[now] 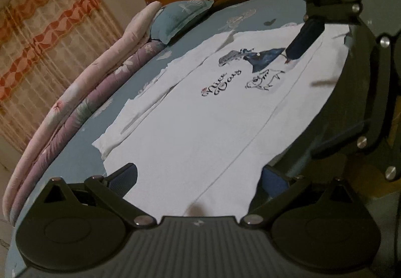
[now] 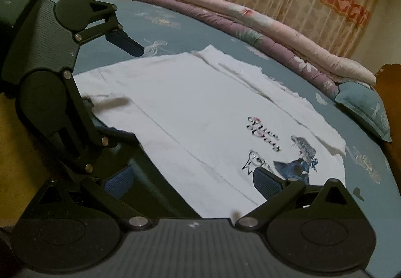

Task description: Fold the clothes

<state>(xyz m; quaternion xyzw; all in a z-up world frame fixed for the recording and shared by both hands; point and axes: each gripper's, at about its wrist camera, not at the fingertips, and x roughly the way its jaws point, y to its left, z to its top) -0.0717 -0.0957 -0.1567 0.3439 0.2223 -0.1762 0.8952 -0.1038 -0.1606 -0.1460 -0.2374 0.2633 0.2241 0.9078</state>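
White shirt [image 1: 200, 122] is laid flat on the bed [image 1: 140, 72], mid-frame. Left claw [image 1: 198, 177] and right claw [image 2: 193, 177] are held wide, nothing gripped. Near edge probably to be pinched next.

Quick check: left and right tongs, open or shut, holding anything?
Left tongs: open, holding nothing, over the white T-shirt.
Right tongs: open, holding nothing, over the same shirt.
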